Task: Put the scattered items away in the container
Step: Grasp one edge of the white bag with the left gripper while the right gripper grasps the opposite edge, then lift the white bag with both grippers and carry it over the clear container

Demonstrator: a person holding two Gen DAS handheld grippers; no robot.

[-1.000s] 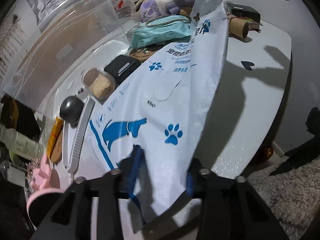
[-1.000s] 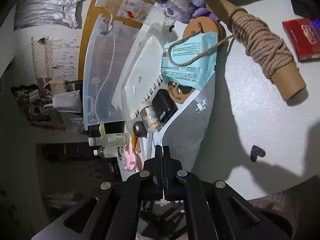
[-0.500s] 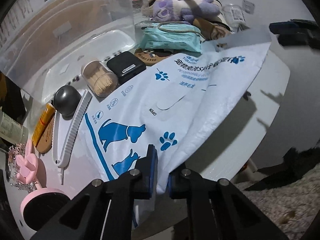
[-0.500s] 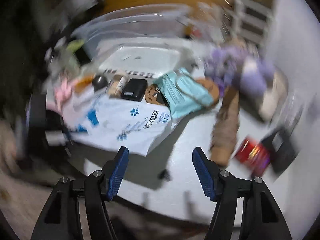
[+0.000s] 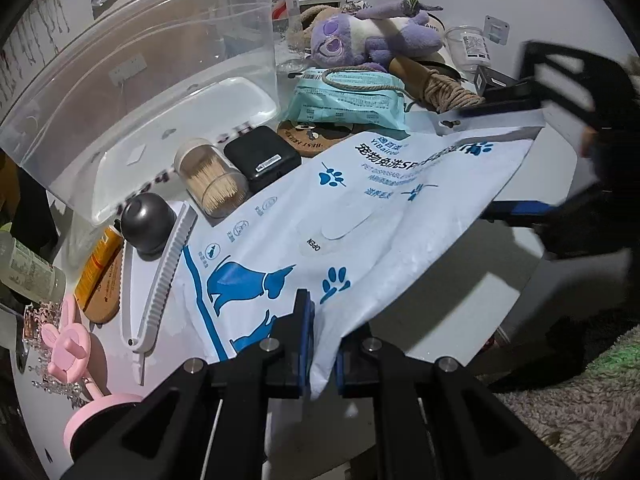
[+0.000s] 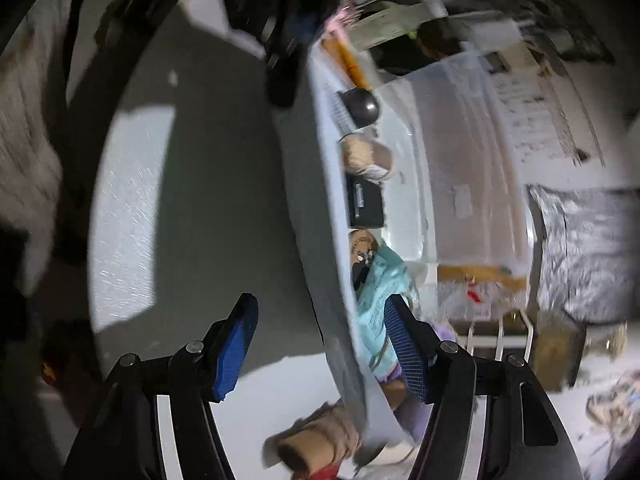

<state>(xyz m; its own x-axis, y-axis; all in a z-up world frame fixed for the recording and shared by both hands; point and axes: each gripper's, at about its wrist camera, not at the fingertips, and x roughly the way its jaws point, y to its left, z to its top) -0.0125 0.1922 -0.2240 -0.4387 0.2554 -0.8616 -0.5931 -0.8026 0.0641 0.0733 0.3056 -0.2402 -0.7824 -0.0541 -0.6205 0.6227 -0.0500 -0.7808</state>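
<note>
The task's thing is a large white pouch [image 5: 360, 216] printed with blue paw prints, blue dog and cat shapes, lines of blue text and a flap marked OPEN. In the left wrist view it slopes from the lower middle of the frame up toward the upper right, lifted off the white table [image 5: 452, 296] and casting a broad shadow below it.

At upper left stands the clear plastic container [image 5: 160, 80], tilted, its white lid [image 5: 192, 132] lying beside it. Along the pouch's left edge sit a jar of toothpicks [image 5: 212, 180], a black case [image 5: 262, 158], a dark round knob [image 5: 148, 220], a white comb [image 5: 160, 276], an orange tube [image 5: 98, 262] and a pink stand [image 5: 68, 344]. Above it lie a teal packet [image 5: 348, 100], a round wooden coaster [image 5: 312, 140], a spool of twine [image 5: 440, 88] and a purple plush toy [image 5: 372, 40] — these crowd the stretch between pouch and container.

The left gripper [image 5: 320, 340] sits at the bottom centre, its 2 blue pads nearly together and pinching the pouch's lower edge. The right gripper [image 5: 516, 160] reaches in from the right edge; in its own blurred view [image 6: 320, 352] the jaws stand apart and are closing slightly, with the pouch's far edge [image 6: 344, 320] running edge-on between them — neither pad visibly presses on it.
</note>
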